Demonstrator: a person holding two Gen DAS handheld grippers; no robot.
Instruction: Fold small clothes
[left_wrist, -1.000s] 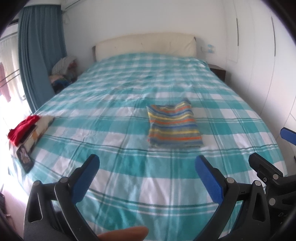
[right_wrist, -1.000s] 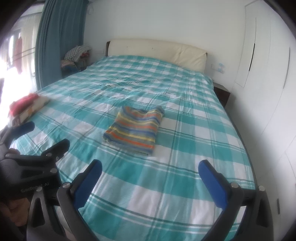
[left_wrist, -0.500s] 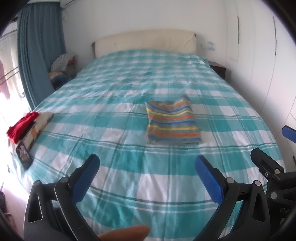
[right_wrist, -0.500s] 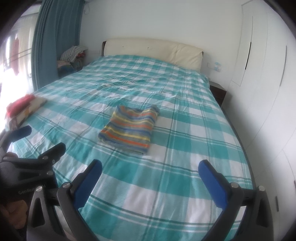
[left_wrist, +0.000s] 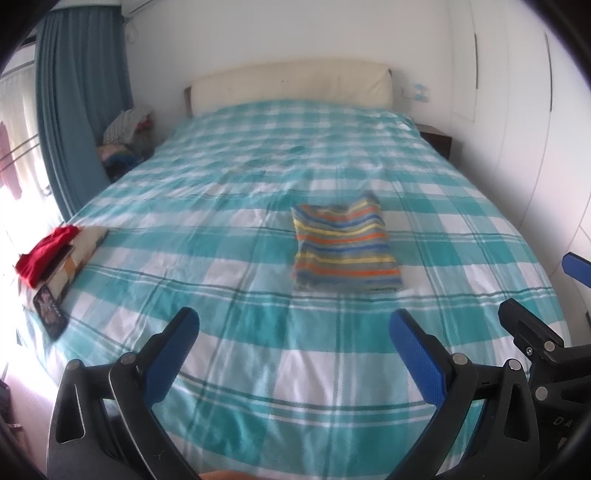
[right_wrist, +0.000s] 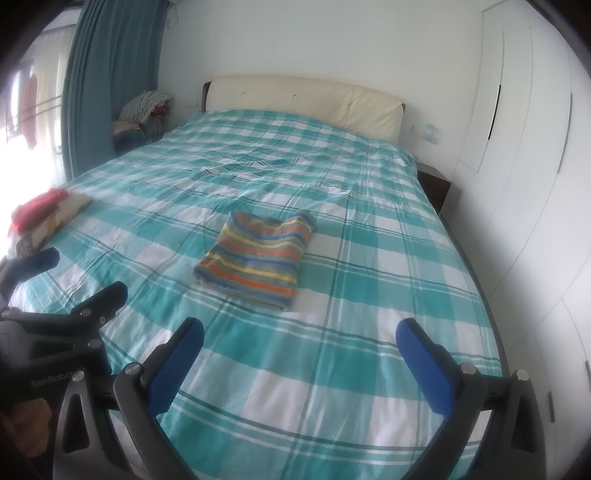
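Observation:
A folded striped garment in orange, yellow, blue and grey lies flat on the teal checked bedspread, mid-bed; it also shows in the right wrist view. My left gripper is open and empty, held above the foot of the bed, well short of the garment. My right gripper is open and empty, beside the left one, also short of the garment.
A red garment and other folded items lie at the bed's left edge, with a dark flat object nearby. A cream headboard, a blue curtain, a clothes pile and white wardrobes surround the bed.
Both grippers have drawn back and risen slightly from the bed; the garment appears a little farther away. Both jaws stay open and empty.

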